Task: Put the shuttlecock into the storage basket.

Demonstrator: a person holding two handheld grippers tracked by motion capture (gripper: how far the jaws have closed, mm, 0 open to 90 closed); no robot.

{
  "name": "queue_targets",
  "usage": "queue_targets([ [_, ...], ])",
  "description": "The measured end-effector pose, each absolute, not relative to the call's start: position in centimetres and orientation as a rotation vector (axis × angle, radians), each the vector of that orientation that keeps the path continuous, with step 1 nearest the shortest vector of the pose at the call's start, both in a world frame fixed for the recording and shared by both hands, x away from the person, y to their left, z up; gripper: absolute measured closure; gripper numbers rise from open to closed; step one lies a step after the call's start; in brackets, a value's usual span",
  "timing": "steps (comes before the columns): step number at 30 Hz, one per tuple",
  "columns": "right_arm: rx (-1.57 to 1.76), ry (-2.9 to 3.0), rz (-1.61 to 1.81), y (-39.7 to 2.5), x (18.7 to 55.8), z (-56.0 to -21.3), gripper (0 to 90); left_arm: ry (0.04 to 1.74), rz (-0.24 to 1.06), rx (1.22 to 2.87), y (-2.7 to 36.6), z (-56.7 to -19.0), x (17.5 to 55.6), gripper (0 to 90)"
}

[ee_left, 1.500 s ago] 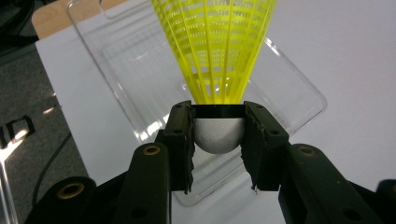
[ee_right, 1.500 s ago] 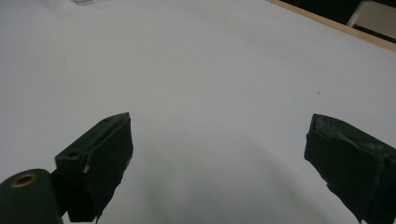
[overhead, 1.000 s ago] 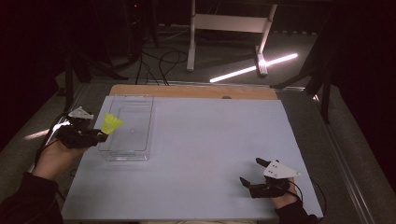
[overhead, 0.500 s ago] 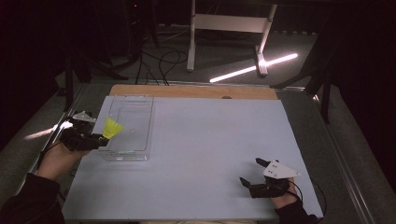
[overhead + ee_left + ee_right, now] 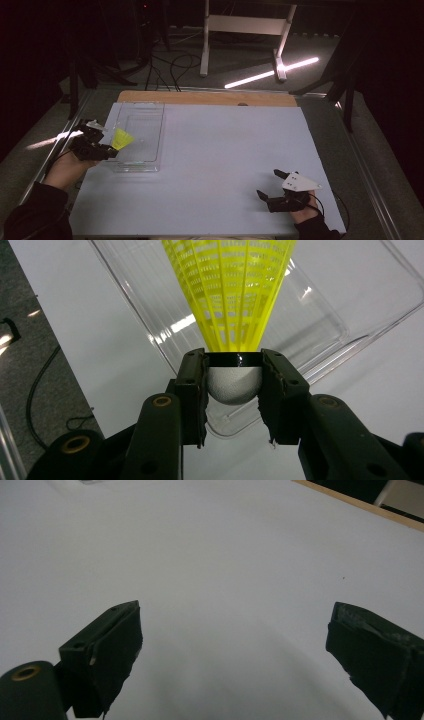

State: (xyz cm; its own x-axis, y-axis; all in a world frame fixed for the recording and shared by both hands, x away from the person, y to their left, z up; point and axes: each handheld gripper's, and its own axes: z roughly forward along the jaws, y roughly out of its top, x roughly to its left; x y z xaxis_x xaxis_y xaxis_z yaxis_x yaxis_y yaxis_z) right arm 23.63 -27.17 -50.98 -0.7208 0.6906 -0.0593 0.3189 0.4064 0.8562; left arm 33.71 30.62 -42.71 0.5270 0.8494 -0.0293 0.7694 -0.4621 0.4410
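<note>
- Two grippers on the bench, well apart, one at each side of the person's near edge.
- Left gripper (image 5: 102, 148): jaws closed on the white rounded cork of a yellow shuttlecock (image 5: 233, 305); the mesh skirt fans away from the jaws.
- High view: shuttlecock (image 5: 121, 139) held at the left wall of a clear plastic tray (image 5: 145, 117), skirt pointing over the tray.
- Left gripper view: tray (image 5: 370, 300) lies under and beyond the skirt, its rounded corner just below the cork.
- Tray sits at the bench's left side, on the white bench (image 5: 225, 150) cover, long axis running away from the person.
- Right gripper (image 5: 270, 189): jaws spread wide, nothing between them, low over bare white surface near the front right corner.
- Right gripper view: bare white surface (image 5: 240, 580) between the two jaws.
</note>
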Motion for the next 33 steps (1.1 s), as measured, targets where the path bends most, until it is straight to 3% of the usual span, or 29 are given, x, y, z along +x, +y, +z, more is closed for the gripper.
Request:
queue_targets([
  [33,0.859,2.269,1.241,-27.1,23.6,-51.0,8.1,1.271,0.241,2.542,29.3,-43.6,35.5,65.6],
])
